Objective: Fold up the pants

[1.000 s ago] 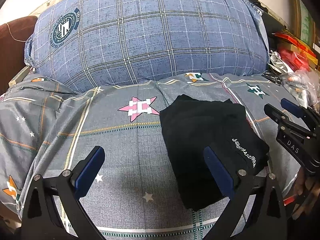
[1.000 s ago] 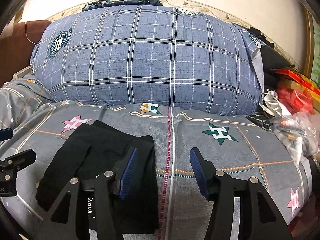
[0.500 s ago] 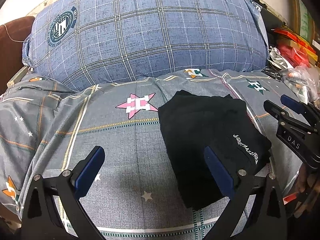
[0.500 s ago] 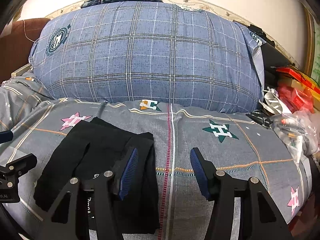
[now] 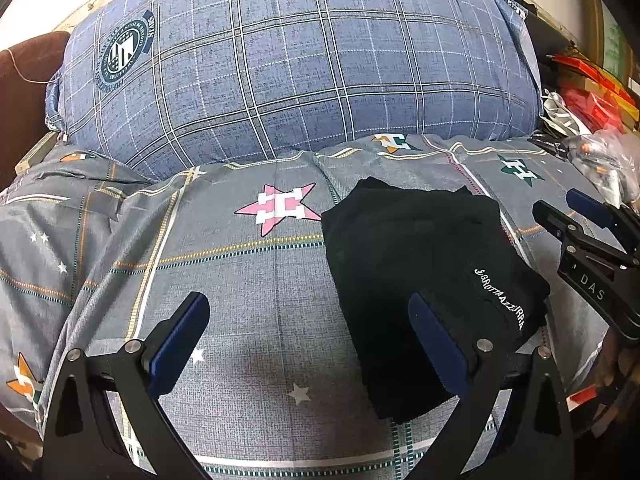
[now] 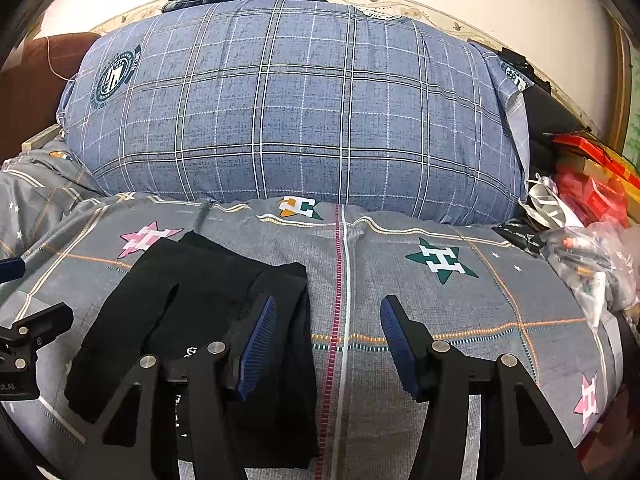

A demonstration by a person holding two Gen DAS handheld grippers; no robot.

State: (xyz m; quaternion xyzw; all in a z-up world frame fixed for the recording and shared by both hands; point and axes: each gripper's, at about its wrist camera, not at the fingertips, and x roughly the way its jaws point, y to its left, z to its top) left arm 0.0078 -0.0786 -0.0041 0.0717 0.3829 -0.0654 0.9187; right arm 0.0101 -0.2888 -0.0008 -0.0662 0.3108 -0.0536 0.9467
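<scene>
The black pants (image 5: 416, 280) lie folded into a compact rectangle on the grey star-patterned bedspread (image 5: 240, 280), white lettering on the near right edge. They also show in the right wrist view (image 6: 208, 312), lower left. My left gripper (image 5: 308, 332) is open and empty, hovering just left of the pants, its right finger over their near edge. My right gripper (image 6: 328, 340) is open and empty, its left finger over the pants' right part. The right gripper shows at the right edge of the left wrist view (image 5: 588, 248).
A large blue plaid pillow (image 6: 296, 112) fills the back of the bed. A pile of red packages and plastic bags (image 6: 592, 216) sits at the right edge. A brown headboard or chair (image 6: 28, 84) stands at the far left.
Both grippers have drifted slightly back and up from the pants. The pants have not moved and both grippers stay open.
</scene>
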